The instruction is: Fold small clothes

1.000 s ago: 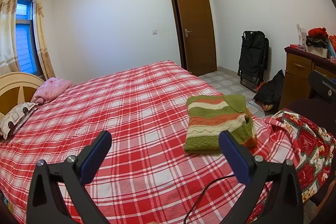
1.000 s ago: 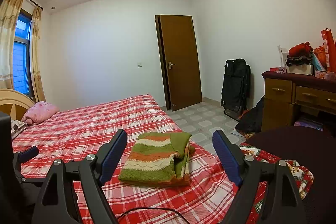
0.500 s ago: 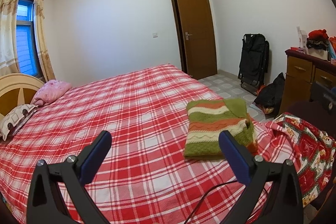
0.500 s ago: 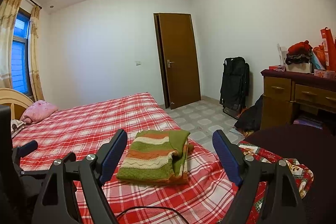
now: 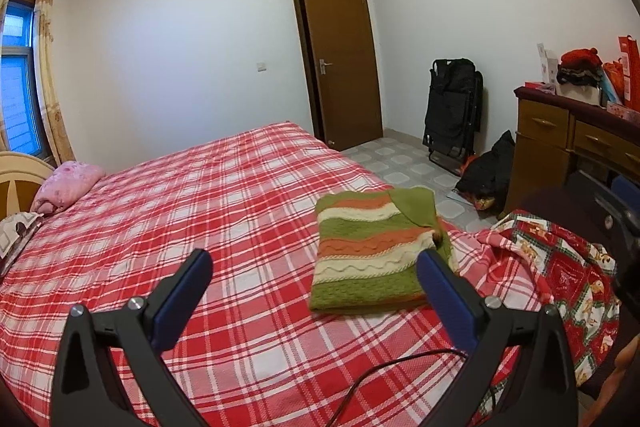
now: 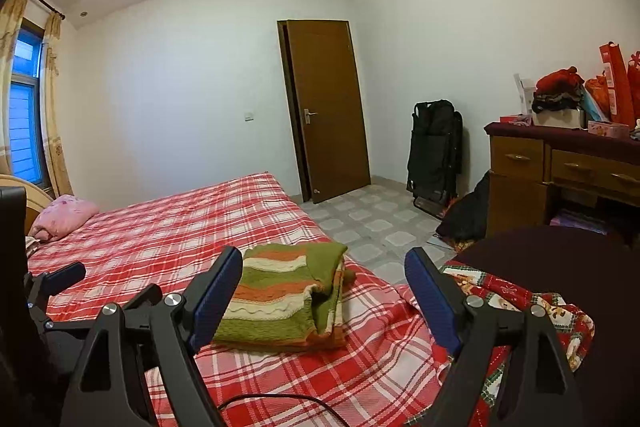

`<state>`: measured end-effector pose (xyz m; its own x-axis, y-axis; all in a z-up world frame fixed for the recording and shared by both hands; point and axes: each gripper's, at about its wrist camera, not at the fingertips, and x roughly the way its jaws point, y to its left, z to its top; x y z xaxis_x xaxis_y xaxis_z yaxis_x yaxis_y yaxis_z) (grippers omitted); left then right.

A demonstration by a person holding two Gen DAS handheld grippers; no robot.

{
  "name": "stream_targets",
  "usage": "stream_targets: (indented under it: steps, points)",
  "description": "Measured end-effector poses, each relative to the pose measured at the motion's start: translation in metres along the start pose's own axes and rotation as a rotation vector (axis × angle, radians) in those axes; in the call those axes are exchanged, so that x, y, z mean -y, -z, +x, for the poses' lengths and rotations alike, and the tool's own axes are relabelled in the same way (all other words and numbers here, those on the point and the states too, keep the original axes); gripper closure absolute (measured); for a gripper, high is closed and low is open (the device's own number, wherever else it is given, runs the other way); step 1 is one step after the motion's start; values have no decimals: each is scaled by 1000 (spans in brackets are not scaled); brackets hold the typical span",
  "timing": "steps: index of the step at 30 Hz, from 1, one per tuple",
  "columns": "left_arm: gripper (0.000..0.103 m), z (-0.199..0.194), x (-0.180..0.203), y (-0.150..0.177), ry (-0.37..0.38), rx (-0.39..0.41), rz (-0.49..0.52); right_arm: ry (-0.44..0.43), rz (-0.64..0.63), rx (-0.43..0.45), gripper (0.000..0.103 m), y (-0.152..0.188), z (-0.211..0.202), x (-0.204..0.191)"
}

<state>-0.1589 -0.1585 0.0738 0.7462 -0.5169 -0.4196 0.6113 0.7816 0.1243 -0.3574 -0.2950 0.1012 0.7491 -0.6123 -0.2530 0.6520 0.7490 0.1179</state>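
Green-orange-cream knitted sweater (image 5: 376, 247) lying folded on red plaid bedspread (image 5: 200, 219), near bed's foot corner. My left gripper (image 5: 314, 277) hovering above bed, jaws standing wide apart, gripping nothing; sweater sitting ahead, beside right finger. My right gripper (image 6: 320, 281) likewise gaping wide, carrying nothing; sweater (image 6: 284, 297) showing between fingers, untouched.

green-orange-cream striped sweater (image 5: 376, 251), red plaid bedsheet (image 5: 200, 211)
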Motion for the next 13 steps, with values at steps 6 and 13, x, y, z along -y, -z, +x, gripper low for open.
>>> stream_targets:
  steps: [6,13]
  points:
    - [0,5,-10,-2,93,-28,-58,-3,-2,-8,19,1,1,-1]
    - [0,6,-24,-3,16,-10,-62,-7,27,-26,19,2,5,5]
